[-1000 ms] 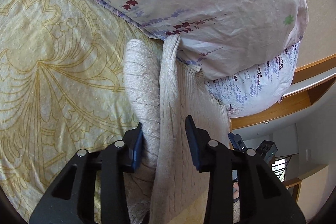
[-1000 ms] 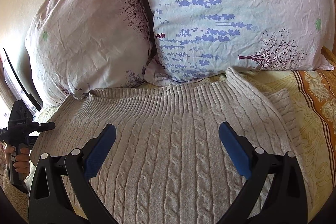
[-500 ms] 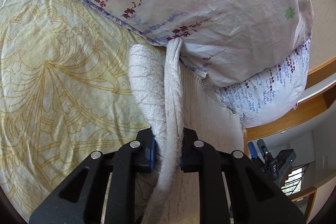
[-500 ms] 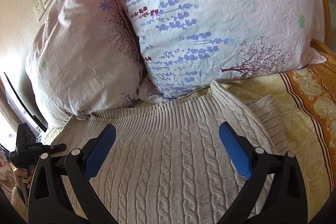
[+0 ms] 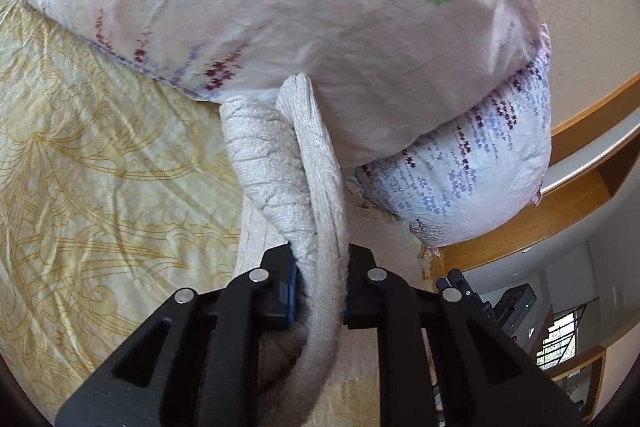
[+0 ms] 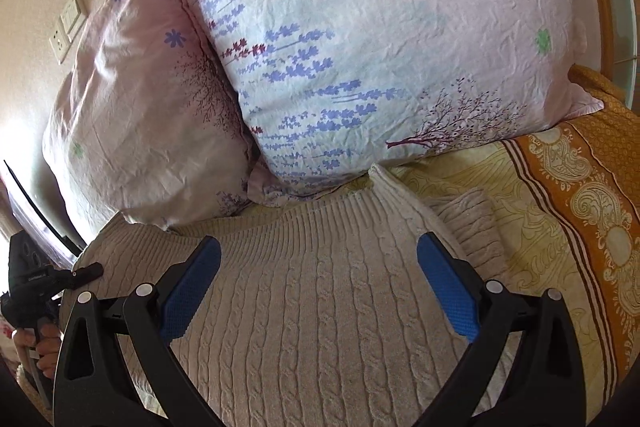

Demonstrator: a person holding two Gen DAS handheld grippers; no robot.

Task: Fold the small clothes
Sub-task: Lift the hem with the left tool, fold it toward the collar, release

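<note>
The cream cable-knit sweater [image 6: 320, 307] lies flat on the bed [image 6: 560, 227], its ribbed band pushed up against the two floral pillows [image 6: 360, 47] at the far end. The left gripper [image 5: 320, 291] has its fingers pressed in on a bunched edge of the sweater [image 5: 316, 187] — a thick roll of knit pinched between the blue pads, with a folded-over sleeve or side panel lying just left of it. The right gripper [image 6: 318, 291] hovers over the middle of the body with its fingers spread wide, holding nothing.

The step in hand looks like carrying the pinched side across the body for a lengthwise fold. To do it well, the left gripper would want to lift only enough to free the edge from the yellow bedspread [image 5: 100, 187], then travel straight across so the crease runs parallel to the cables. The knit is heavy and slack, so a single pinch will let the far end sag; the right gripper could press down along the intended fold line or take a second hold nearer the pillows. The ribbed band sits partly under the pillows and may drag.

In the right wrist view the sweater's long axis runs near to far, following the cable columns, ribbed end pointing at the pillows — whether that end is hem or collar cannot be told.
</note>
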